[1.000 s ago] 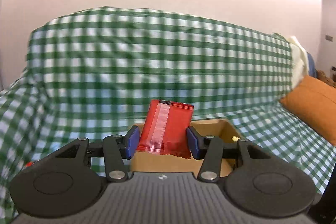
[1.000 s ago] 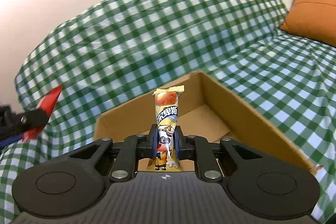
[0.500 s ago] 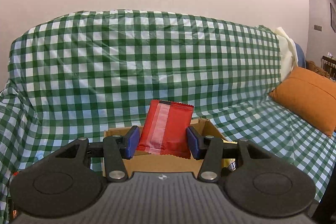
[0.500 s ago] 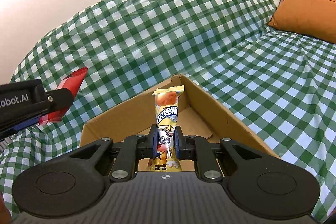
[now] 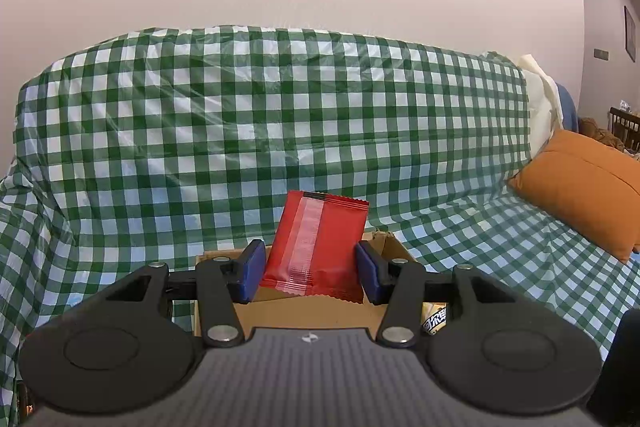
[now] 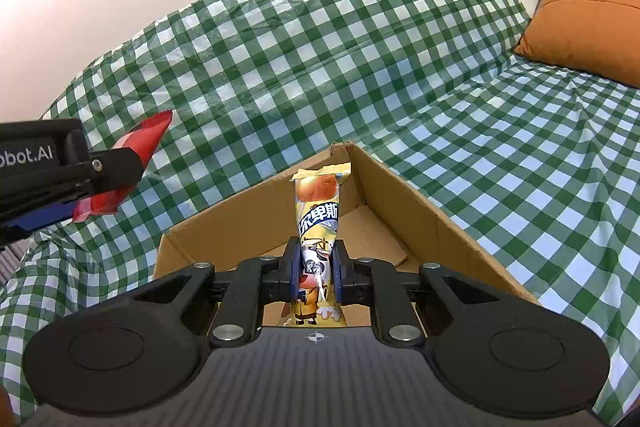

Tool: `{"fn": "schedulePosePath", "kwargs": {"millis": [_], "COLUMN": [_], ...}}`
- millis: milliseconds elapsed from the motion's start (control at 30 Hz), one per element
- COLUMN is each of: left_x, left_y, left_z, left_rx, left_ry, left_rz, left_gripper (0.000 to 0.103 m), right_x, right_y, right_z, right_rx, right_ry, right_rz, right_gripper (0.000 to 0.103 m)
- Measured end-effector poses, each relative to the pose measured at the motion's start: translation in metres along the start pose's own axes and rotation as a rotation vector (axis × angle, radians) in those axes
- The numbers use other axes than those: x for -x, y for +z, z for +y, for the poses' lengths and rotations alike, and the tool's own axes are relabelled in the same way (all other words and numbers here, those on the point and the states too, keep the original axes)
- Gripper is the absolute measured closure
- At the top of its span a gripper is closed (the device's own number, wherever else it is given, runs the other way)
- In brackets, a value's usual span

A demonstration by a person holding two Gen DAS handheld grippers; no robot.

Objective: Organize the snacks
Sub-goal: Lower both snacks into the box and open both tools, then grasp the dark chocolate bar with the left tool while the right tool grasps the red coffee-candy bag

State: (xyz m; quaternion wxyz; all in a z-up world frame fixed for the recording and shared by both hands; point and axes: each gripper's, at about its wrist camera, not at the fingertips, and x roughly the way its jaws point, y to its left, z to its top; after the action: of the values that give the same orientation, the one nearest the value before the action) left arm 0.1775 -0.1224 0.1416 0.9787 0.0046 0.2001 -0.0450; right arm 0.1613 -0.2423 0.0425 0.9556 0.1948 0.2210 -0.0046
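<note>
Fingers point(image 5: 251, 273) of the left gripper point(image 5: 312, 273), padded in blue, stand about half apart and press on both sides of a flat red snack packet point(image 5: 318, 247), which stands upright between them with its crimped top edge uppermost. Seen from the right wrist camera, this same gripper point(image 6: 108, 183) reaches in from the left edge, held off the sofa and to the left of the box, with the red packet point(image 6: 142, 139) sticking out past its tips.

Both fingers point(image 6: 292, 267) of the right gripper point(image 6: 316, 265) are nearly closed and pinch a narrow yellow snack stick point(image 6: 318, 223) near its lower end; the stick stands upright. This gripper points forward and slightly downward over the open cardboard box point(image 6: 420, 215), so the stick stands above the box's inside.

That box point(image 5: 304, 311) rests on the seat of a sofa draped in a green-and-white checked cloth point(image 5: 240, 107), under a clear plastic sheet. Its floor shows bare cardboard where visible. An orange cushion point(image 6: 588, 27) lies on the seat to the right, well apart from the box. In the left wrist view, a bit of the yellow stick point(image 5: 434, 321) peeks out beneath the gripper's right linkage.
</note>
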Motion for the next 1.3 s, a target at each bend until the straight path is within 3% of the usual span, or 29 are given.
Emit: {"fn": "schedulePosePath", "kwargs": {"millis": [500, 633, 767, 900, 1100, 1300], "left_x": [0.002, 0.003, 0.006, 0.014, 0.034, 0.056], "left_y": [0.004, 0.005, 0.005, 0.003, -0.005, -0.020], "left_z": [-0.003, -0.003, -0.002, 0.002, 0.023, 0.069], "left_rx": [-0.004, 0.001, 0.004, 0.005, 0.026, 0.073], "left_ry": [-0.009, -0.008, -0.008, -0.008, 0.018, 0.066], "left_rz": [-0.005, -0.007, -0.008, -0.015, -0.020, -0.005], "left_gripper": [0.047, 0.040, 0.039, 0.039, 0.039, 0.043], "right_x": [0.000, 0.000, 0.000, 0.000, 0.002, 0.009], "right_y": [0.000, 0.000, 0.000, -0.001, -0.006, -0.017], "right_z": [0.001, -0.001, 0.000, 0.005, 0.022, 0.051], "right_rx": [0.007, 0.003, 0.002, 0.018, 0.066, 0.142], "right_ry": [-0.001, -0.008, -0.026, -0.026, -0.015, 0.020], "right_rz": [-0.001, 0.007, 0.017, 0.021, 0.008, -0.005], "right_gripper": [0.086, 0.082, 0.061, 0.059, 0.058, 0.058]}}
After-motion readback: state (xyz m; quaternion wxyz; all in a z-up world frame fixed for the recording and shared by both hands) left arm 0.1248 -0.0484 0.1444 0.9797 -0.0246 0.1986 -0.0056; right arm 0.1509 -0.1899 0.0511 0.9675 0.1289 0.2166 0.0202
